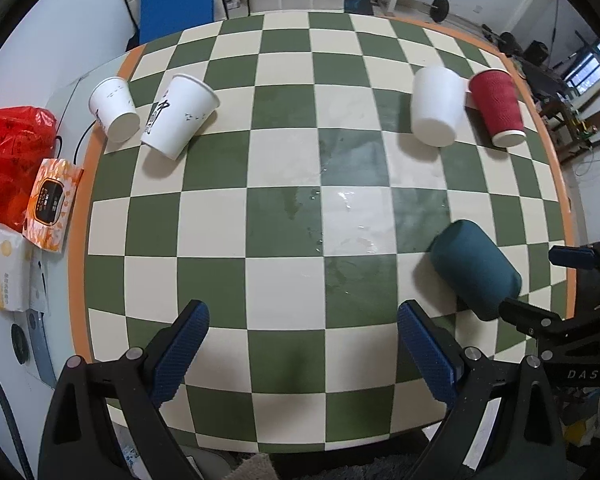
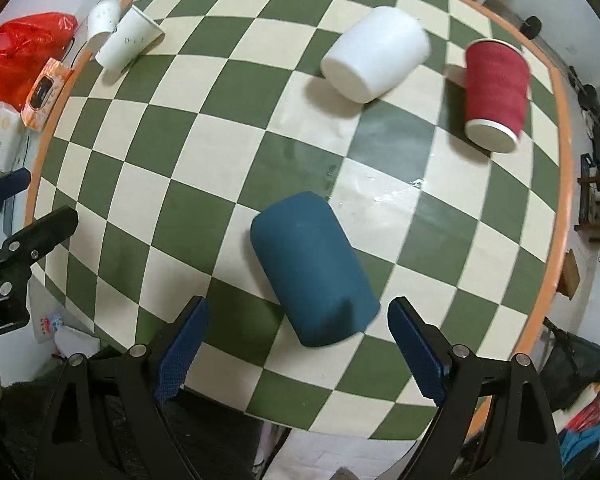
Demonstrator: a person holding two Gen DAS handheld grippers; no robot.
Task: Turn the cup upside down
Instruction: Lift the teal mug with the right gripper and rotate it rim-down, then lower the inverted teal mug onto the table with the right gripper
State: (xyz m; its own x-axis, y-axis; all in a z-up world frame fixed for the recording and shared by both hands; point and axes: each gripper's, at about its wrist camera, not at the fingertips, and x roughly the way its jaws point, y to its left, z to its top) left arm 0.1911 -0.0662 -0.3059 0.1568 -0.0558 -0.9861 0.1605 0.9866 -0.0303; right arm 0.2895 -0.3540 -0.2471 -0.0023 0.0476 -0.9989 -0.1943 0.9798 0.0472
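Cups stand on a table point(image 1: 284, 292) covered in green and cream checks with an orange rim. The dark teal cup point(image 2: 314, 276) stands upside down near the table's near right edge, its closed base up and its mouth against the cloth; nothing touches it. The right gripper point(image 2: 298, 344) hovers over the near edge with its blue-padded fingers point(image 2: 184, 346) spread wide, the teal cup ahead of them and slightly between their tips, clear of both pads. The left gripper point(image 1: 302, 350) hangs over the near middle of the table, jaws likewise wide apart and holding nothing; from its camera the teal cup point(image 1: 476, 270) sits to the right, just beyond the right finger.

At the far right a red ribbed cup point(image 1: 498, 106) and a plain white cup point(image 1: 436, 106) stand inverted side by side, close but whether they touch is unclear. At the far left two printed white paper cups point(image 1: 178, 116), point(image 1: 114, 108) stand inverted, almost touching, the smaller one at the table's edge. A wet sheen point(image 1: 352, 200) lies on the checks in the middle.

Off the table's left side are a red plastic bag point(image 1: 8, 152), an orange packet point(image 1: 52, 204) and a pale yellow-printed pack point(image 1: 0, 268).
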